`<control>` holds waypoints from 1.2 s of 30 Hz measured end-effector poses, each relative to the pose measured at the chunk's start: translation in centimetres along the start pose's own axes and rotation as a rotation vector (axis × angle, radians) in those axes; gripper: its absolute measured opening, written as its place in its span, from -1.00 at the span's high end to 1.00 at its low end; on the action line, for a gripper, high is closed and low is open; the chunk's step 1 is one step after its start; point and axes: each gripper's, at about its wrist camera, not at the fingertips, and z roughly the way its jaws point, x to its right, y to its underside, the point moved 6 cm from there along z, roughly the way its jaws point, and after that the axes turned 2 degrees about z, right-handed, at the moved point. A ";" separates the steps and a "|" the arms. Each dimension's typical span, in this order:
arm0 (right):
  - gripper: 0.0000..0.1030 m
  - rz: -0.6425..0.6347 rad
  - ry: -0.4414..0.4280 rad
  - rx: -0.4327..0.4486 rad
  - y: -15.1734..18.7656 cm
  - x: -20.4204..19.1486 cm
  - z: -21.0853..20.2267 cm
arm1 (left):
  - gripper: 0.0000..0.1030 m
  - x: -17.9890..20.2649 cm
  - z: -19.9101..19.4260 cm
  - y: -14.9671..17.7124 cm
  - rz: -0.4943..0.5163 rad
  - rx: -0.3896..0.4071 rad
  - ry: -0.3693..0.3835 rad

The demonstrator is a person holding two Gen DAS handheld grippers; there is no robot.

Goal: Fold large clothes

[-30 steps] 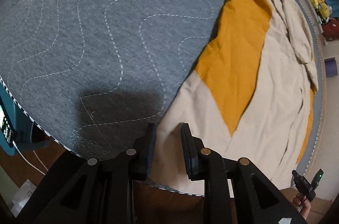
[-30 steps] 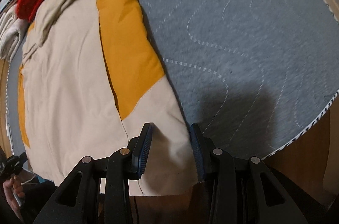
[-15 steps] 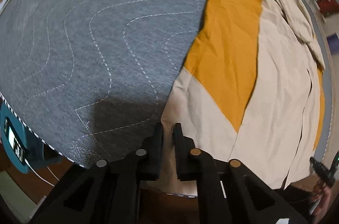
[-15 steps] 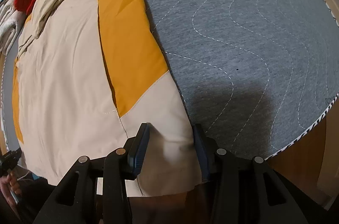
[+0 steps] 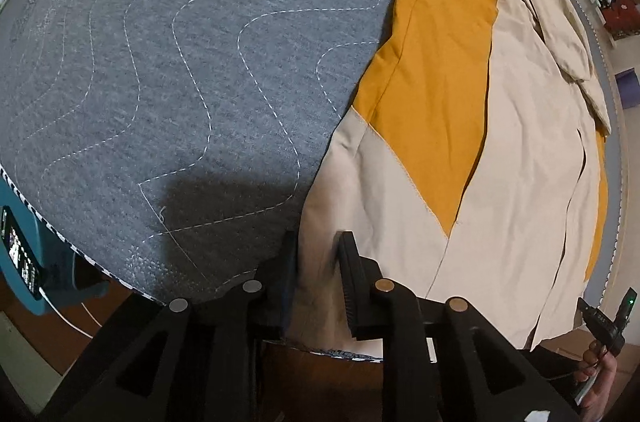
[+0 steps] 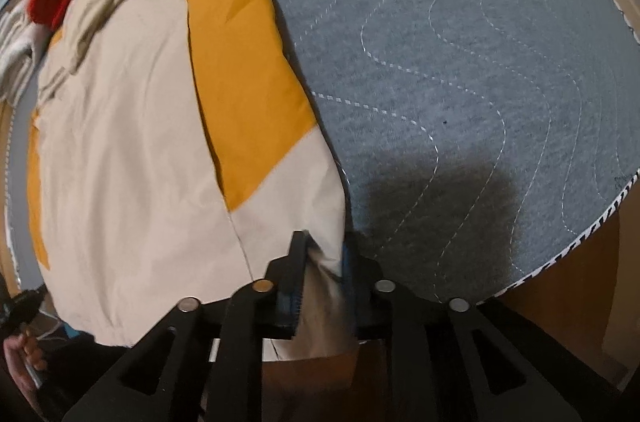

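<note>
I have the cream-and-orange garment (image 5: 500, 150) lying flat along one side of the grey quilted tabletop (image 5: 180, 62), both left gripper (image 5: 318, 264) and right gripper (image 6: 324, 262) jaws pinching its near hem corners, so next I judge I should lift evenly and carry the hem toward the collar.

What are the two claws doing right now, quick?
Left claw: partly open around the cream hem of the jacket; grip cannot be told.
Right claw: closed on the jacket's corner.
</note>
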 end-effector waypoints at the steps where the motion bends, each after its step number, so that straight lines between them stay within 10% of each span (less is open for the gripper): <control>1: 0.54 -0.010 0.008 0.001 0.0 -0.1 0.0 | 0.64 0.1 0.1 0.0 0.000 0.000 -0.001; 13: 0.92 -0.064 -0.004 0.076 0.1 -2.5 -2.0 | 0.94 4.1 -2.5 0.9 0.132 0.094 0.006; 25: 0.97 -0.118 -0.229 0.325 0.3 -3.8 -16.1 | 0.96 8.7 -14.8 2.8 0.315 0.230 0.217; 36: 0.97 -0.108 -0.317 0.408 5.3 -0.1 -24.5 | 0.97 4.5 -22.4 10.2 0.342 0.222 0.344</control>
